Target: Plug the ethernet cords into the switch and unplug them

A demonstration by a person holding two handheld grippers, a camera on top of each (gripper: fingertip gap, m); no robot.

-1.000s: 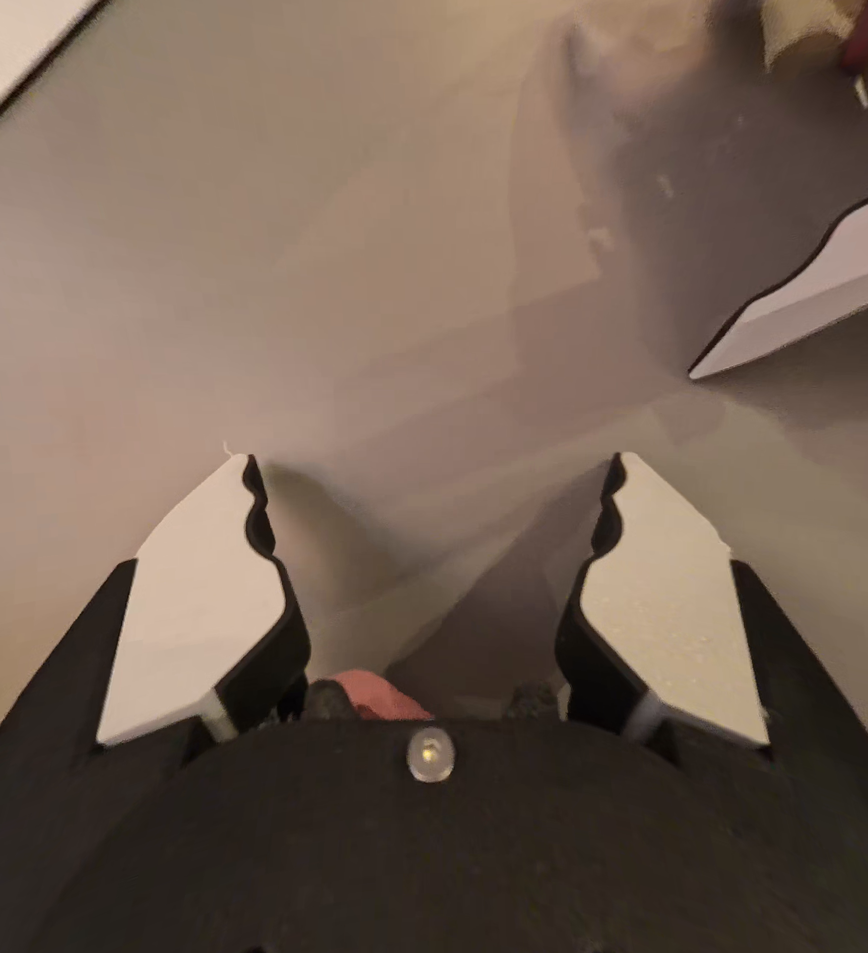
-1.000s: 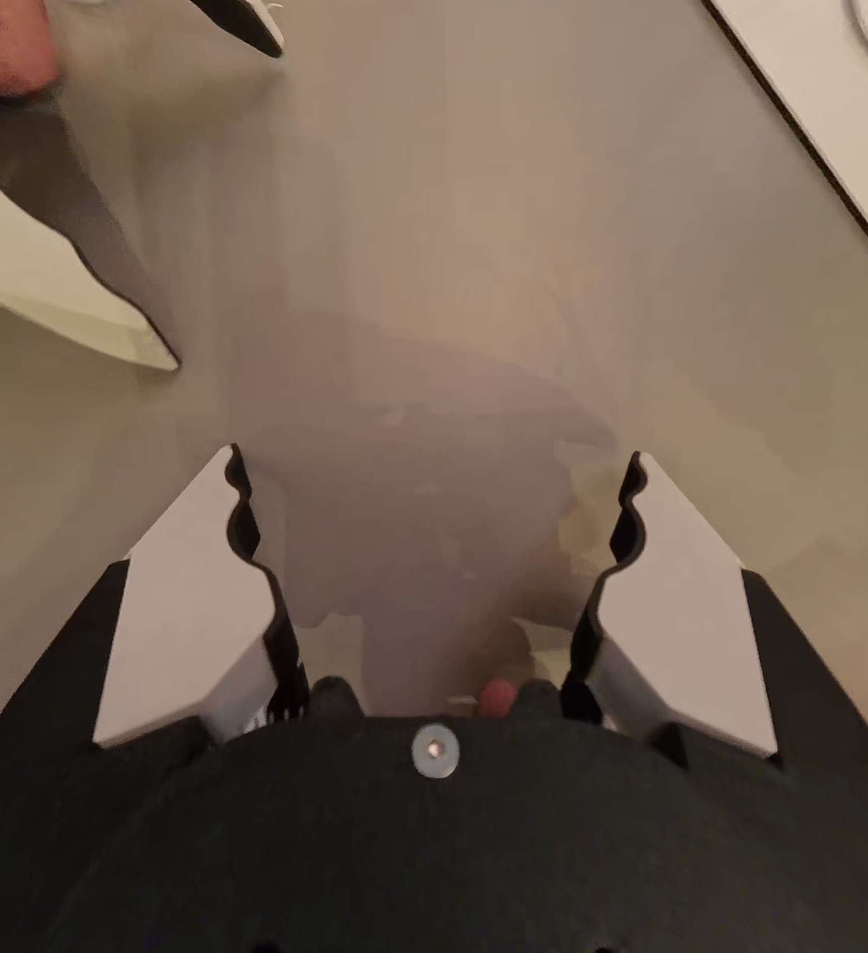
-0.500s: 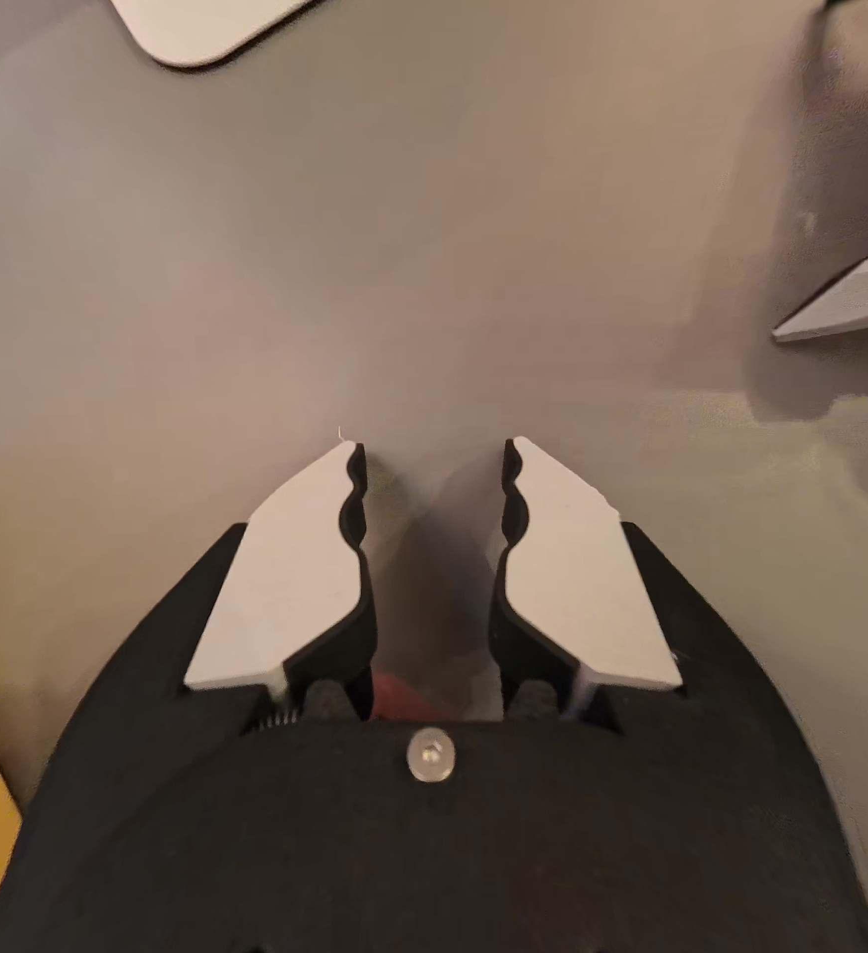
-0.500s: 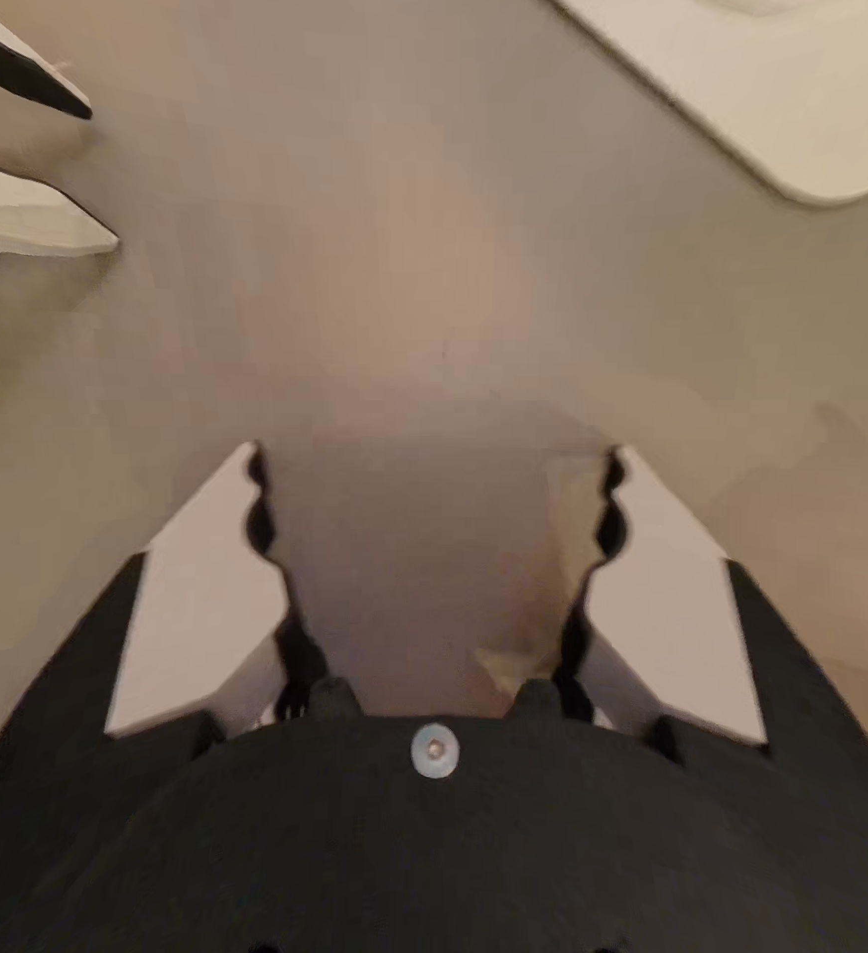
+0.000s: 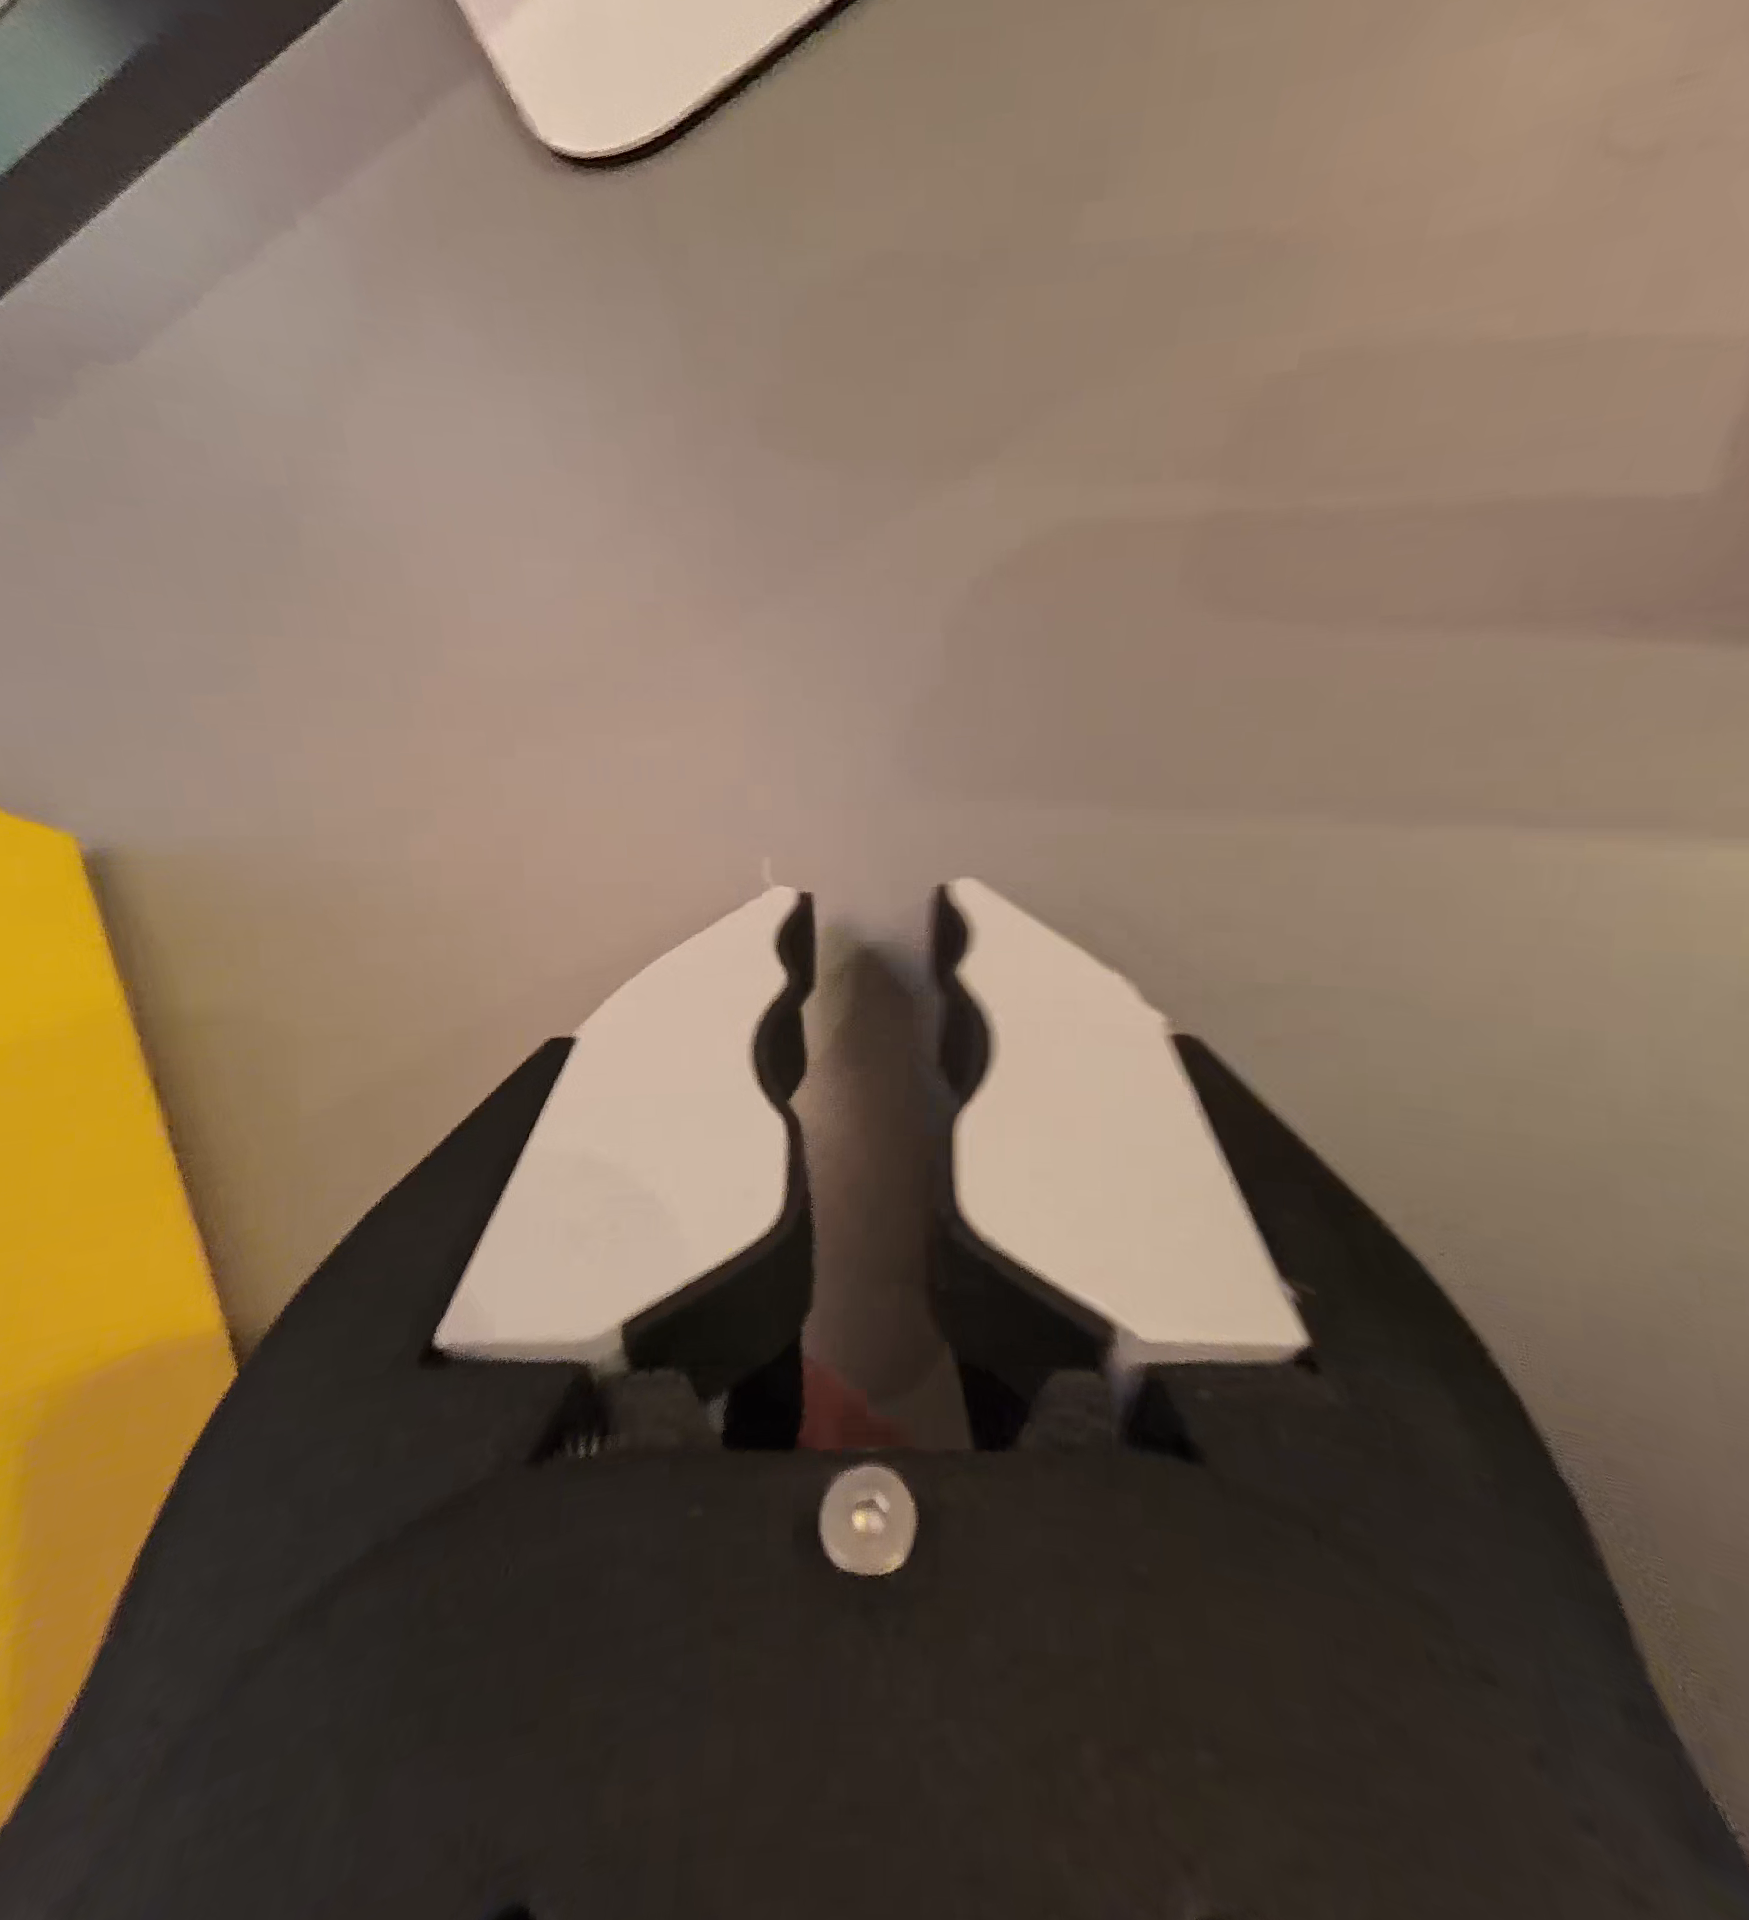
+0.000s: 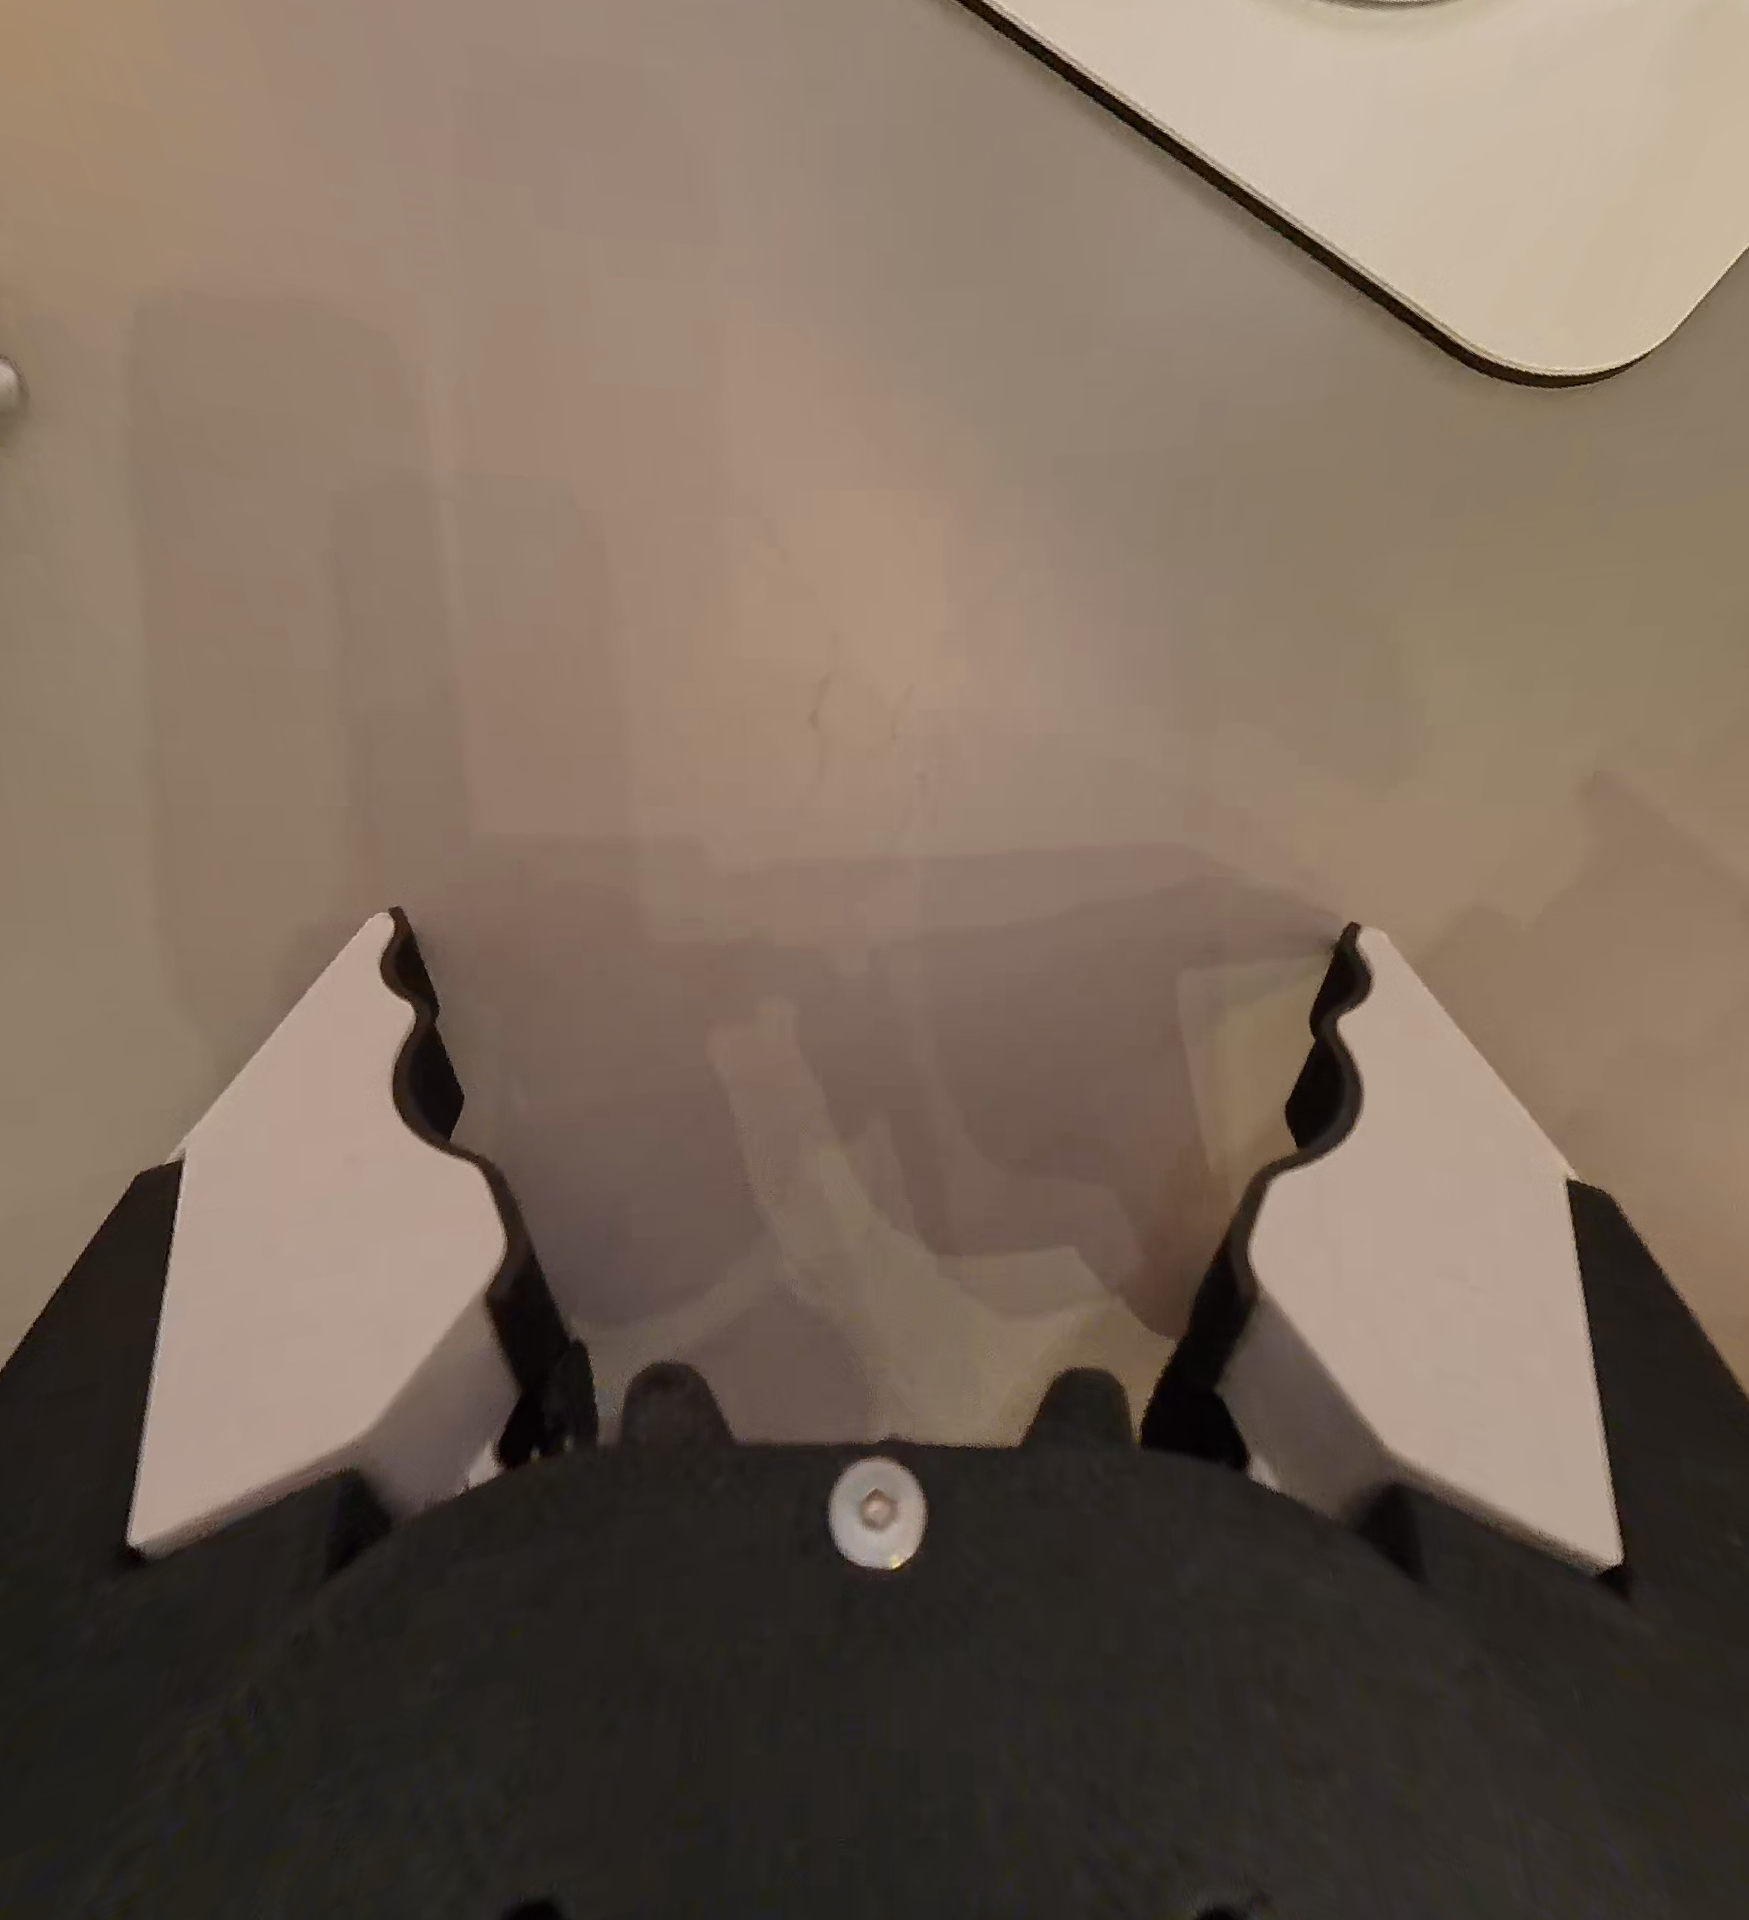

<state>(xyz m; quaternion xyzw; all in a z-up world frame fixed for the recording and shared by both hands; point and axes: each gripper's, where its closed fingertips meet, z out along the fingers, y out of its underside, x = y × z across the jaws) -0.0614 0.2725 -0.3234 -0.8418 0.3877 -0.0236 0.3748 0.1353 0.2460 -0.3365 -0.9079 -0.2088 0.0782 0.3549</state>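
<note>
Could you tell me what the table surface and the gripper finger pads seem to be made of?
Table: likely smooth grey laminate, given its soft sheen and faint reflections. Left gripper fingers: matte white faces on grainy black bodies, probably printed plastic.

Both grippers: black textured bodies, white fingers (image 6: 330, 1226) with wavy black pads, one central screw (image 5: 867, 1535).

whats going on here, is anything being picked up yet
Not yet. A person holds two grippers over a bare grey table, and neither grips anything. The left gripper has its jaws nearly closed on nothing, beside a yellow object. The right gripper is wide open. White boards lie at the far edges. No ethernet cords or switch are in view.
</note>
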